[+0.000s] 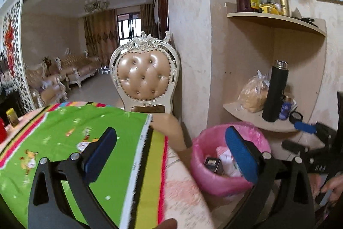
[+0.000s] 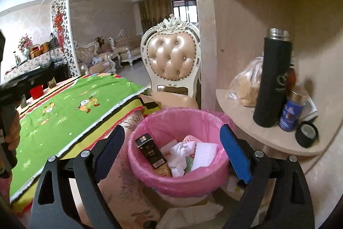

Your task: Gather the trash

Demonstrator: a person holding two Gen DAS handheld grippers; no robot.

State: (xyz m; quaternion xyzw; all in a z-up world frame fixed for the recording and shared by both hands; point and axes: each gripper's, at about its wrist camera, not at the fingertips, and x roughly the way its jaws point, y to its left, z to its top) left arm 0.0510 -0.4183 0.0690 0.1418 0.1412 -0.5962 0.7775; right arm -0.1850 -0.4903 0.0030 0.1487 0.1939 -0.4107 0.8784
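A bin lined with a pink bag point(image 2: 178, 173) stands on the floor beside the table. It holds a black box point(image 2: 151, 148), crumpled white paper point(image 2: 179, 152) and other scraps. My right gripper point(image 2: 171, 147) is open and empty, its fingers spread either side of the bin, just above it. In the left wrist view the bin point(image 1: 205, 169) is at the right. My left gripper point(image 1: 171, 151) is open and empty over the table's corner, with the green cloth point(image 1: 70, 138) under its left finger. The right gripper point(image 1: 308, 130) shows at the right edge of that view.
A padded cream chair point(image 2: 173, 57) stands behind the table. Corner shelves point(image 2: 268, 136) at the right hold a black flask point(image 2: 272, 81), a blue can point(image 2: 291, 111), a bag of bread point(image 2: 246, 83) and a tape roll point(image 2: 306, 134). A red cup point(image 2: 36, 91) stands at the table's far side.
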